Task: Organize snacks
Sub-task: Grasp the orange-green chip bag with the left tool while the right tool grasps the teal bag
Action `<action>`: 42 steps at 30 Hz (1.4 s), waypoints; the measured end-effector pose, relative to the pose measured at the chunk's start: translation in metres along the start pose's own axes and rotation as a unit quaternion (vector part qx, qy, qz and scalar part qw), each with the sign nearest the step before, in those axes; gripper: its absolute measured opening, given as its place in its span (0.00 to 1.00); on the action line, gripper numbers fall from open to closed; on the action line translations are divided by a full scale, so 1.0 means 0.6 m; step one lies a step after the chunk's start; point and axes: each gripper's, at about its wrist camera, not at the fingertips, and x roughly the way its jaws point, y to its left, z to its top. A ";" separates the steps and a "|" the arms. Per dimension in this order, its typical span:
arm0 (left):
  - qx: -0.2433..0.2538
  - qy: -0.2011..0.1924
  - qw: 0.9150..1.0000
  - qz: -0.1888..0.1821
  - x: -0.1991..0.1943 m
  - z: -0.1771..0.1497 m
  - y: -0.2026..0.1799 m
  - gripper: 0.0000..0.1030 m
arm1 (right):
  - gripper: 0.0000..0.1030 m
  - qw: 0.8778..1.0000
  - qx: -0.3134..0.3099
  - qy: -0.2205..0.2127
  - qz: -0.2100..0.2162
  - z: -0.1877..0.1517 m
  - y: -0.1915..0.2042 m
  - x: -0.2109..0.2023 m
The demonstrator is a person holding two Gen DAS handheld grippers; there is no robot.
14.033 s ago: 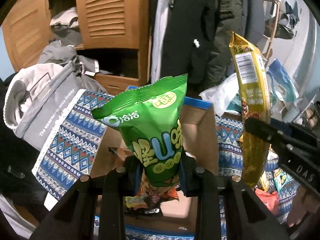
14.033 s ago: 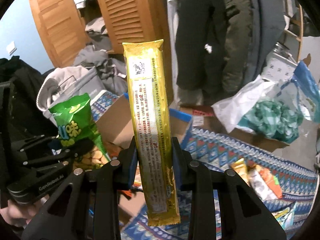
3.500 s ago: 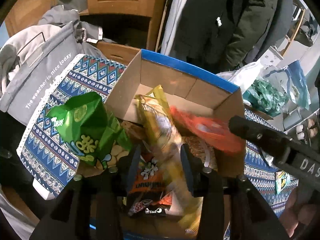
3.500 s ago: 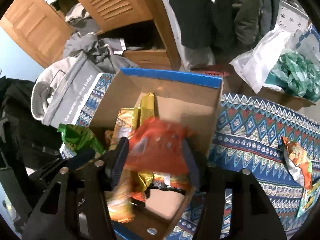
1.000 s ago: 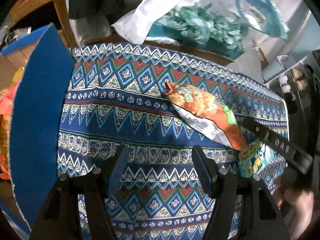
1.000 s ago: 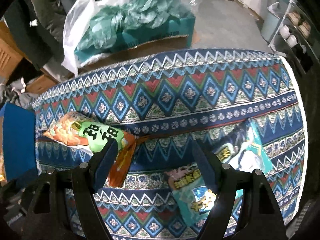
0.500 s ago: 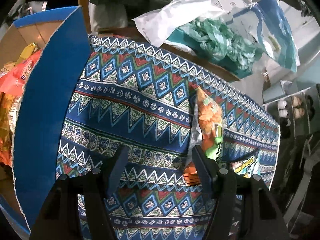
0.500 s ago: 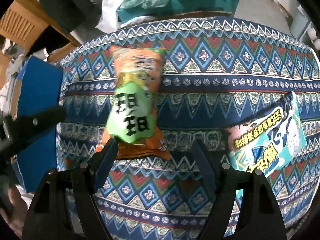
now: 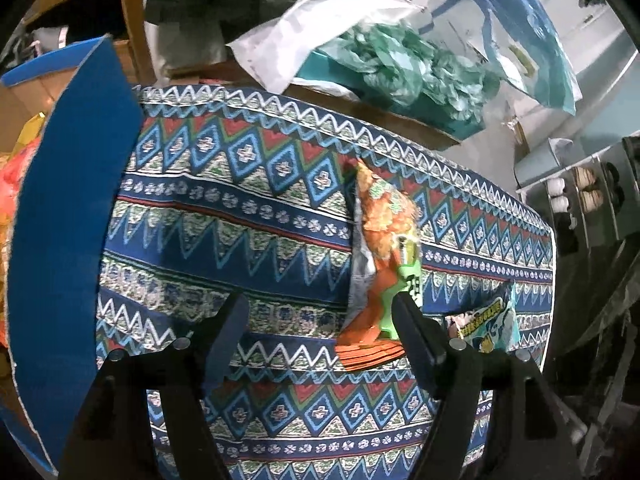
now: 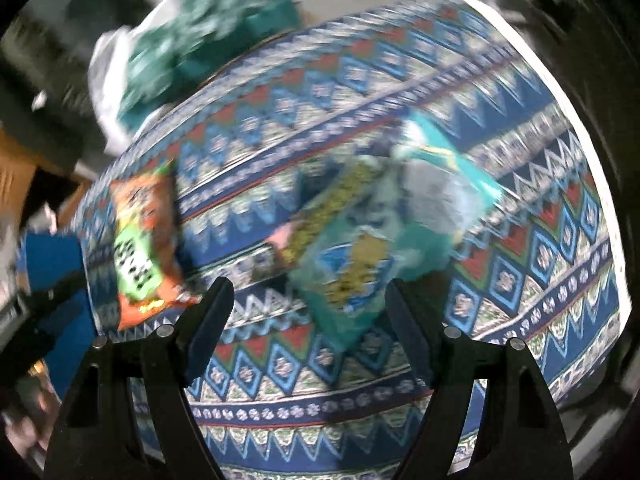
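An orange and green snack bag (image 9: 382, 248) lies on the patterned cloth (image 9: 240, 216), just ahead of my open, empty left gripper (image 9: 320, 320), close to its right finger. It also shows in the right wrist view (image 10: 140, 244). A teal snack bag (image 10: 376, 236) lies right in front of my open, empty right gripper (image 10: 308, 300); its edge shows in the left wrist view (image 9: 486, 324). The blue cardboard box (image 9: 60, 240) with snacks inside stands at the left. The right wrist view is blurred.
A white plastic bag (image 9: 316, 28) and green crumpled material (image 9: 404, 64) sit behind the cloth's far edge. A shelf with small items (image 9: 580, 196) stands at the right. The cloth's white border (image 10: 592, 160) marks the right edge.
Both grippers have come closer to the table. The right gripper has swung from over the orange bag to the teal bag. The left view has shifted slightly toward the orange bag.
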 end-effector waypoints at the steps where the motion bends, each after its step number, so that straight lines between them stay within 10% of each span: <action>1: 0.003 0.002 1.000 0.001 0.001 -0.001 -0.004 0.73 | 0.75 1.000 0.010 0.000 0.001 0.003 -0.010 0.002; 18: -0.012 0.016 1.000 -0.017 0.034 0.029 -0.039 0.78 | 0.75 0.995 0.101 0.010 0.018 0.057 -0.059 0.067; 31: -0.012 0.035 0.999 -0.013 0.076 0.045 -0.062 0.78 | 0.77 0.997 -0.050 0.020 -0.063 0.122 0.047 0.119; 42: 0.009 0.050 0.999 0.003 0.111 0.044 -0.082 0.78 | 0.71 0.968 -0.214 0.013 -0.131 0.097 0.138 0.156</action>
